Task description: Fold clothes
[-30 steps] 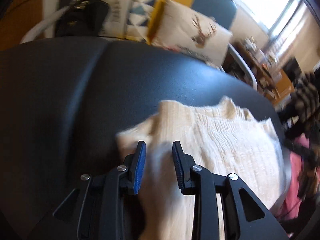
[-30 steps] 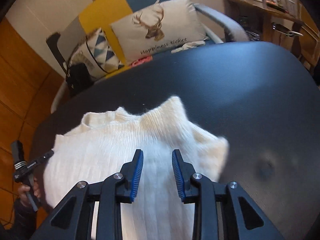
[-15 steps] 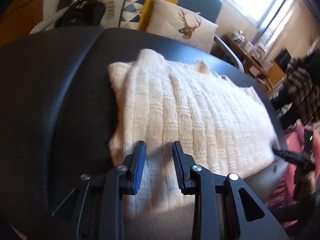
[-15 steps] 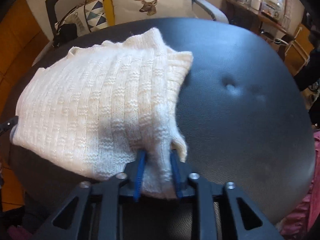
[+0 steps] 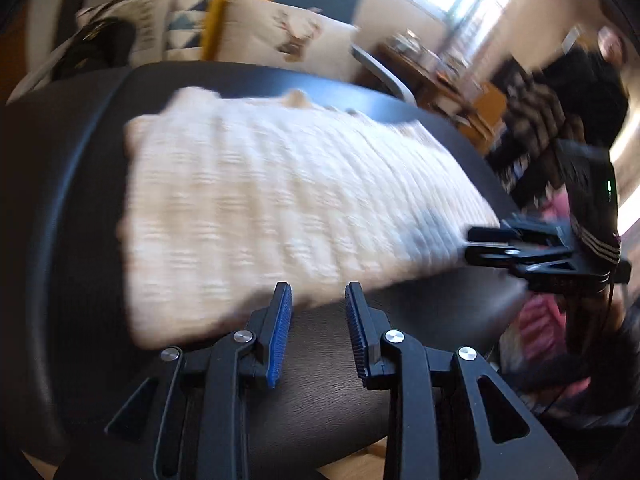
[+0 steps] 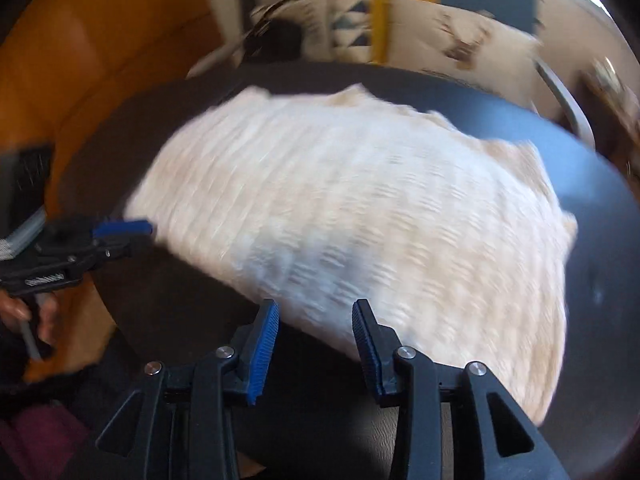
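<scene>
at the bottom of the left wrist view the left gripper (image 5: pixel 318 312) has its jaws apart with nothing between them, hovering just over the near edge of the cream knit sweater (image 5: pixel 280 208). in the right wrist view the right gripper (image 6: pixel 316 328) shows its jaws opening, the sweater's (image 6: pixel 360 216) near hem just beyond the tips, not pinched. the sweater lies folded flat across the middle of the round black bench (image 5: pixel 72 208). farther back, at the upper part of both frames, sit a deer-print cushion (image 5: pixel 296 40) and a dark bag (image 5: pixel 96 46), both blurred.
</scene>
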Demonstrator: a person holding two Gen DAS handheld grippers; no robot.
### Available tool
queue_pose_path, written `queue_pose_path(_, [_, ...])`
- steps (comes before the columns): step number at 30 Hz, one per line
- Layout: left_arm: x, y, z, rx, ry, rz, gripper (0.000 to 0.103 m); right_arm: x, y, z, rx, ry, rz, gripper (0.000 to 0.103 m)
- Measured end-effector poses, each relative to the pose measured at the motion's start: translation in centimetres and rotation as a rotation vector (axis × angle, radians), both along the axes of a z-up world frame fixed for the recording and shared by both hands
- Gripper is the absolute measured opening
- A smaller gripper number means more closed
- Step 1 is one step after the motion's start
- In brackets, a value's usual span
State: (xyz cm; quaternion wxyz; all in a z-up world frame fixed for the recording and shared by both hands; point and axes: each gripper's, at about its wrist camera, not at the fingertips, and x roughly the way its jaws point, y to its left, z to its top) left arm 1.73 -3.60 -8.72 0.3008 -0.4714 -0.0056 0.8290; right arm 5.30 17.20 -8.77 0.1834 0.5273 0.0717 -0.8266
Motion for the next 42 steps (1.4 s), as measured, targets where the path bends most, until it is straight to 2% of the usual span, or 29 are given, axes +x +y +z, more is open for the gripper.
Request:
queue_pose_path(1, [0.6, 1.1, 0.2, -0.029, 0.036, -0.047, 0.030, 0.2, -1.5, -0.6, 0.090, 0.007, 0.057, 0.040])
queue_pose_path(3, [1.2, 2.7, 0.5, -0.072, 0.091, -0.106, 0.030, 0.1, -3.2, -1.7, 0.202, -0.006, 0.149, 0.041])
queue_pose_path(6, [0.1, 4.7, -0.2, -0.120, 0.092, -0.167, 0.030, -0.6, -2.9, -3.7, 0.257, -0.047, 0.172, 0.043])
queue_pose_path(7, [-0.4, 5.2, -0.5, -0.131, 0.079, -0.178, 0.030, -1.3, -1.8, -3.5, 0.180, -0.075, 0.134, 0.039])
queue_pose_path(8, [-0.9, 5.6, -1.0, -0.146, 0.059, -0.196, 0.030, -1.9, -0.7, -3.3, 0.101, -0.104, 0.097, 0.029])
queue_pose_path(9, [-1.3, 5.9, -1.5, -0.161, 0.036, -0.215, 0.030, -2.4, 0.7, -2.9, 0.015, -0.139, 0.073, 0.023])
queue_pose_path(10, [-1.8, 6.3, -2.0, -0.176, 0.013, -0.235, 0.030, -2.8, 2.0, -2.6, -0.064, -0.173, 0.060, 0.014])
queue_pose_path(11, [-1.8, 6.3, -2.2, -0.185, 0.004, -0.259, 0.030, -2.4, 2.5, -2.1, -0.108, -0.198, 0.102, 0.013])
queue_pose_path(12, [-1.8, 6.2, -2.2, -0.192, 0.000, -0.285, 0.030, -2.1, 3.0, -1.8, -0.138, -0.224, 0.141, 0.010])
queue_pose_path(13, [-1.8, 6.0, -2.2, -0.188, -0.004, -0.301, 0.030, -1.6, 3.3, -2.3, -0.099, -0.252, 0.166, 0.005])
queue_pose_path(15, [-1.8, 5.5, -1.9, -0.167, -0.022, -0.326, 0.030, -1.2, 4.3, -4.2, -0.002, -0.299, 0.164, 0.004])
queue_pose_path(16, [-1.8, 5.0, -1.2, -0.123, -0.054, -0.332, 0.031, -1.2, 5.3, -3.6, -0.068, -0.289, 0.135, 0.007])
queue_pose_path(18, [-2.4, 3.8, 0.0, 0.001, -0.110, -0.312, 0.031, -1.2, 7.0, -1.9, -0.161, -0.263, 0.083, 0.016])
queue_pose_path(19, [-2.8, 3.4, 0.4, 0.082, -0.139, -0.301, 0.031, -1.2, 7.7, -0.9, -0.212, -0.240, 0.065, 0.028])
queue_pose_path(20, [-3.2, 3.1, 0.8, 0.166, -0.169, -0.291, 0.031, -1.3, 8.4, 0.1, -0.258, -0.217, 0.047, 0.028])
queue_pose_path(21, [-3.6, 3.0, 1.0, 0.214, -0.187, -0.271, 0.031, -1.4, 8.6, 0.9, -0.264, -0.188, 0.032, 0.028])
queue_pose_path(22, [-4.1, 3.4, 1.1, 0.229, -0.191, -0.240, 0.031, -1.8, 8.6, 1.3, -0.234, -0.166, 0.012, 0.028])
queue_pose_path(25, [-4.8, 5.3, 0.5, 0.230, -0.200, -0.195, 0.031, -3.1, 8.4, 0.9, -0.132, -0.137, -0.059, 0.028])
queue_pose_path(27, [-5.1, 7.4, -0.4, 0.141, -0.196, -0.170, 0.031, -3.9, 8.0, 0.0, -0.070, -0.139, -0.088, 0.028])
queue_pose_path(29, [-4.4, 9.2, -2.4, -0.023, -0.187, -0.177, 0.030, -3.6, 7.8, -1.1, -0.002, -0.152, -0.061, 0.027])
queue_pose_path(31, [-3.3, 9.2, -2.4, -0.060, -0.123, -0.198, 0.030, -3.3, 7.7, -2.0, 0.058, -0.165, -0.037, 0.027])
queue_pose_path(32, [-2.8, 9.1, -2.2, -0.068, -0.109, -0.208, 0.031, -3.2, 8.1, -1.9, 0.045, -0.172, -0.041, 0.027])
queue_pose_path(35, [-3.3, 7.0, -1.4, 0.046, -0.173, -0.204, 0.031, -3.1, 9.6, -1.0, -0.023, -0.189, -0.070, 0.027])
queue_pose_path(37, [-3.2, 4.0, -0.5, 0.134, -0.188, -0.157, 0.031, -3.2, 10.4, 0.1, -0.091, -0.172, -0.100, 0.027])
queue_pose_path(39, [-3.4, 1.0, 0.0, 0.181, -0.180, -0.080, 0.031, -3.4, 10.2, 1.3, -0.151, -0.141, -0.087, 0.027])
queue_pose_path(42, [-4.0, -3.6, -0.2, 0.251, -0.197, 0.057, 0.031, -3.2, 7.9, 1.9, -0.180, -0.111, -0.053, 0.028])
